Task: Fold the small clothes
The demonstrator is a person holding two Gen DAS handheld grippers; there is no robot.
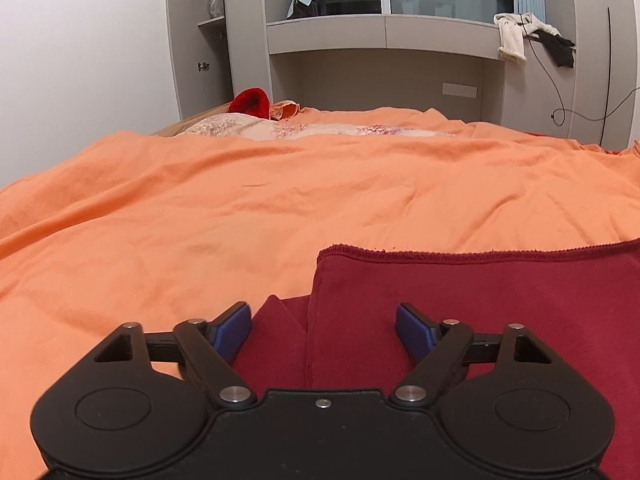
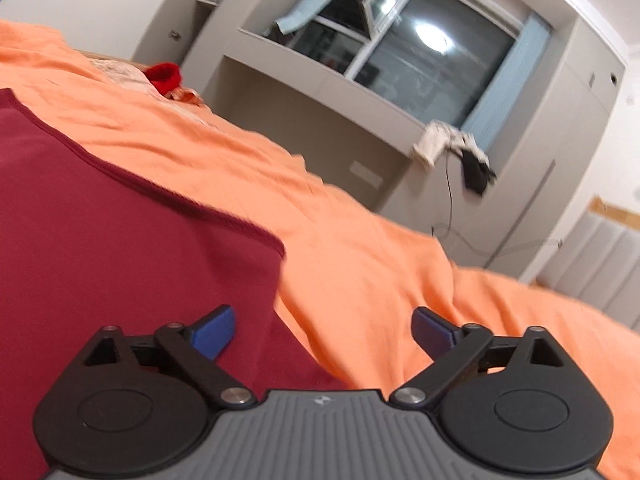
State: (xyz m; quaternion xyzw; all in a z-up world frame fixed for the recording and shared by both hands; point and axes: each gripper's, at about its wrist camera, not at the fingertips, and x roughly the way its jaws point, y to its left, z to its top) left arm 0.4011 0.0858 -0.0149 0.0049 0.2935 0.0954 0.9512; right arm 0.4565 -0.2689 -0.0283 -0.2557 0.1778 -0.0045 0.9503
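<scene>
While my left gripper [image 1: 323, 330] hangs low over the near end of the dark red garment [image 1: 460, 320], its blue pads [image 1: 232, 332] stand spread wide with nothing pinched between them; the cloth lies under the gap, not in it. From this wrist view the garment rests flat on the orange bedspread [image 1: 240, 208], its stitched hem running straight across the far side and a doubled layer showing at its left, where one flap sits on top of another. I judge it lies that way because a fold has been laid down and let go, the bed serving as a broad, soft surface to flatten it on. Far behind, a bright red knitted item [image 1: 250, 105] sits near the head of the bed, well apart from my work, and a pale cloth [image 1: 510, 38] hangs from the window ledge. In the right wrist view, tilted and somewhat blurred, my right gripper [image 2: 323, 332] is likewise wide apart and empty, its left pad over the garment's right part and its right pad over bare bedspread, so it straddles the cloth's edge. That placement suits taking the side edge for the next fold, I think. As for writing, I can read none: only a small pale emblem [image 2: 320, 400] on the grey ribbed housing of the right gripper, too small to make out.
</scene>
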